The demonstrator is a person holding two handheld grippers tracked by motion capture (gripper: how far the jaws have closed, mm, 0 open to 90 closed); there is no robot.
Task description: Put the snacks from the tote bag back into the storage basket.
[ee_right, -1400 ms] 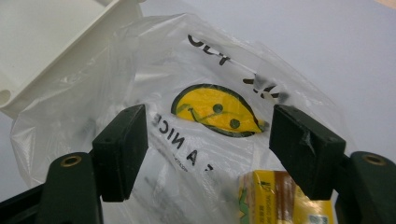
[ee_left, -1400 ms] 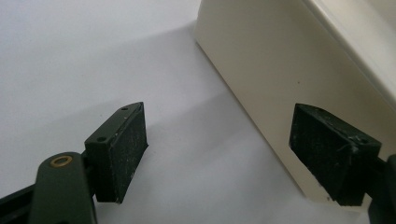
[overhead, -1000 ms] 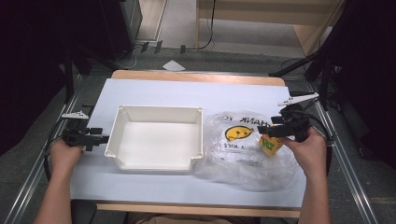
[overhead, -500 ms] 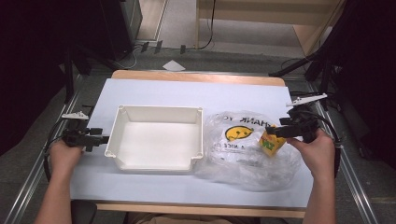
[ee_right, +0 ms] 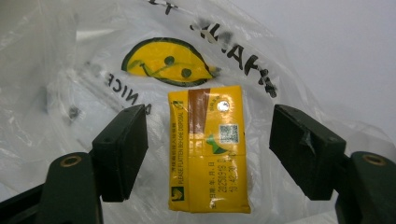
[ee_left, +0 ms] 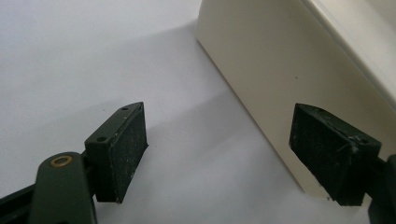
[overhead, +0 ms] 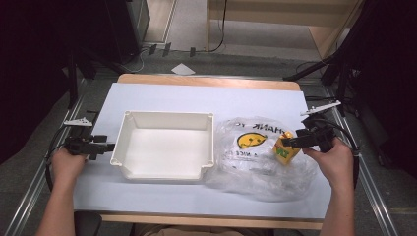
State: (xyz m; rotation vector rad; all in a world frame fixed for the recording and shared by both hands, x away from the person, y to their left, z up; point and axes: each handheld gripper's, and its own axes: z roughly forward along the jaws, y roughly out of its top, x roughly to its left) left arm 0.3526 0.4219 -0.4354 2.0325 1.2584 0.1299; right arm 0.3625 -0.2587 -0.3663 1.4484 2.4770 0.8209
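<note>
A small yellow drink carton [ee_right: 208, 158] lies on a crumpled clear plastic bag [ee_right: 60, 107] printed with a yellow smiley, right of the white tray [overhead: 164, 169]. My right gripper [ee_right: 210, 135] is open and straddles the carton, with a gap between each pad and its sides. From above, the right gripper [overhead: 285, 143] points left at the carton [overhead: 287, 152] on the bag [overhead: 255, 172]. My left gripper [overhead: 109, 146] rests at the tray's left side, open with nothing between its jaws; in its own view the left gripper [ee_left: 215, 140] is close to the tray's cream outer wall [ee_left: 280, 70].
The tray is empty and sits mid-table on a white sheet [overhead: 196, 98]. A wooden table edge [overhead: 206, 81] runs along the far side. Metal rails [overhead: 373, 196] flank both sides of the table. A scrap of paper [overhead: 183, 69] lies on the floor beyond.
My right hand has shifted slightly to the right, jaws still wide around the carton. The carton, the bag, the tray and the left gripper have kept their places.
</note>
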